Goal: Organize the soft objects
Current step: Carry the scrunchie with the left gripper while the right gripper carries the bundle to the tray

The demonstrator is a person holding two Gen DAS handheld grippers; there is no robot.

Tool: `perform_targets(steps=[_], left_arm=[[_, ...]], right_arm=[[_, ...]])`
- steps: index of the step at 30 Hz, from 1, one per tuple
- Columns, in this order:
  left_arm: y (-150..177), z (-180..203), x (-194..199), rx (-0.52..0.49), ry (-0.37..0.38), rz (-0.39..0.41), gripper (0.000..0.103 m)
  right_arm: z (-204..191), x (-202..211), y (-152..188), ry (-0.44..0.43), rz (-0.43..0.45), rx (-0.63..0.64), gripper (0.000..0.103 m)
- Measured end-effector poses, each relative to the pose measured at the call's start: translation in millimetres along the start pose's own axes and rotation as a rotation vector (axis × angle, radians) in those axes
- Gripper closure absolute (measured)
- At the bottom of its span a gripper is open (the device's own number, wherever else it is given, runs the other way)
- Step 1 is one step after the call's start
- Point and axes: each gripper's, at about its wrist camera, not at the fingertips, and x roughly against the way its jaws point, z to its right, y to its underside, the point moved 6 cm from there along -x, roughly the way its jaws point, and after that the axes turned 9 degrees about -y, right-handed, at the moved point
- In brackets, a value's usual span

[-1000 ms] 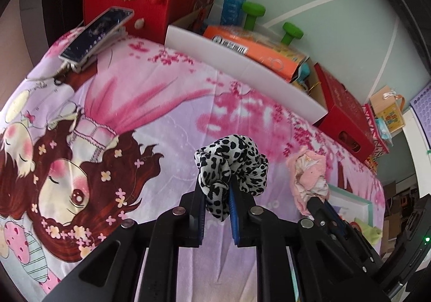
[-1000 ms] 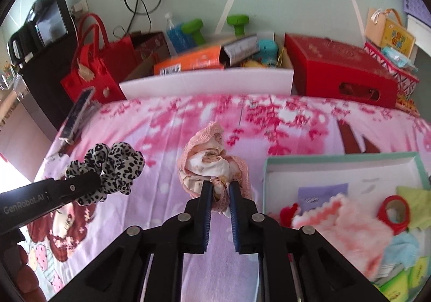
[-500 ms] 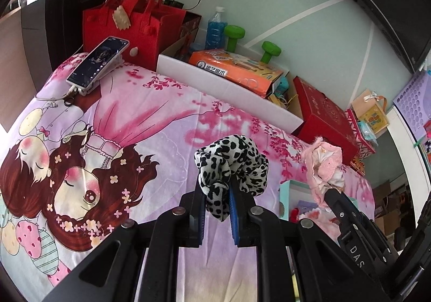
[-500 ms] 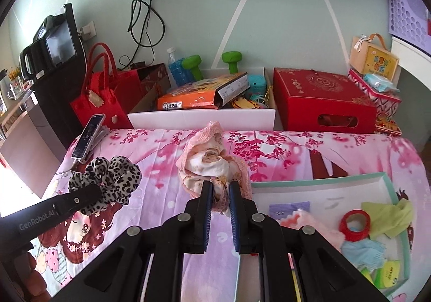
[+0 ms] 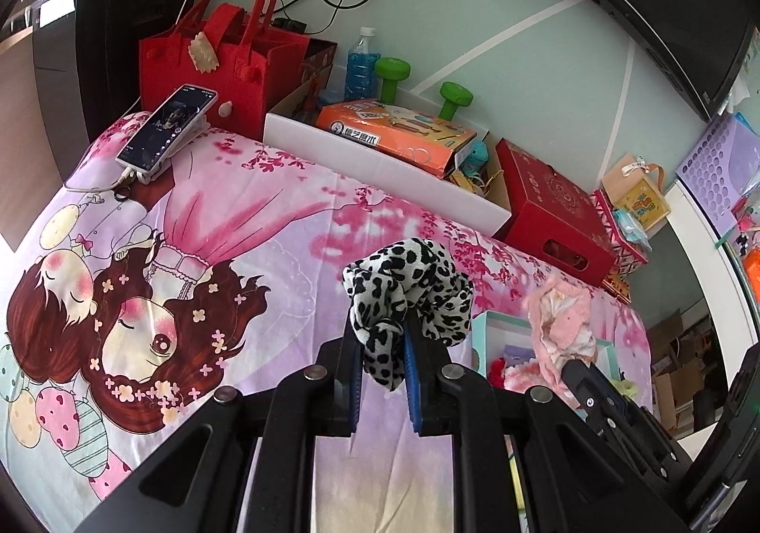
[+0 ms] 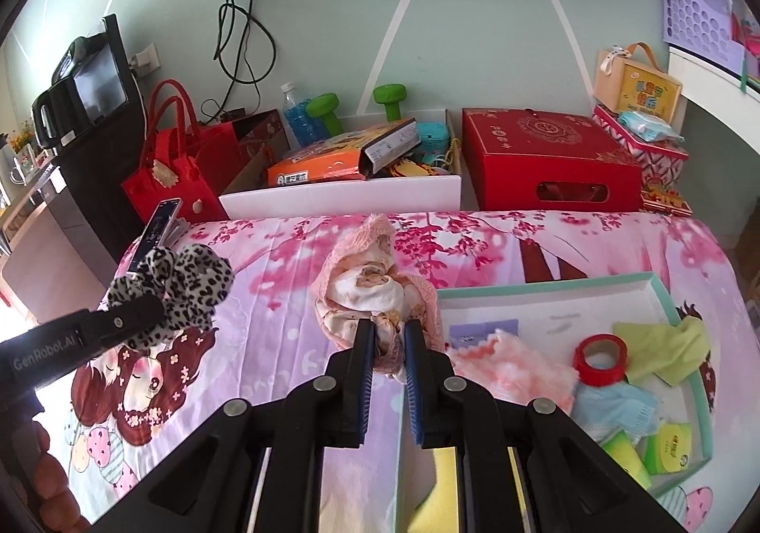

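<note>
Above the pink cartoon bedsheet (image 5: 266, 219), two soft things hung pinched in the hand-held grippers.

The left gripper (image 5: 382, 359) was clamped on a black-and-white spotted scrunchie (image 5: 408, 286), lifted clear of the sheet; the right gripper (image 6: 388, 343) gripped a bunched pink cloth (image 6: 375, 286) the same way. Just right of the cloth a teal-edged tray (image 6: 546, 283) lay on the sheet, holding a red tape roll (image 6: 601, 357) and other cloths. A phone (image 5: 166, 131) rested at the sheet's far left corner beside a red bag (image 5: 209, 58).
</note>
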Motion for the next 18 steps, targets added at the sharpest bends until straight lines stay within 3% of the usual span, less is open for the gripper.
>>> perform_targets(steps=[10,18], left_arm=[[-1.0,20.6,7.7,-0.044,0.019,0.023,0.087],[8.9,58.7,8.4,-0.131,0.055,0.018,0.087]], right_arm=[[45.9,14.5,6.5,0.06,-0.015,-0.093,0.089],[91.2,27.7,11.6,0.124,-0.014,-0.181,0.089]])
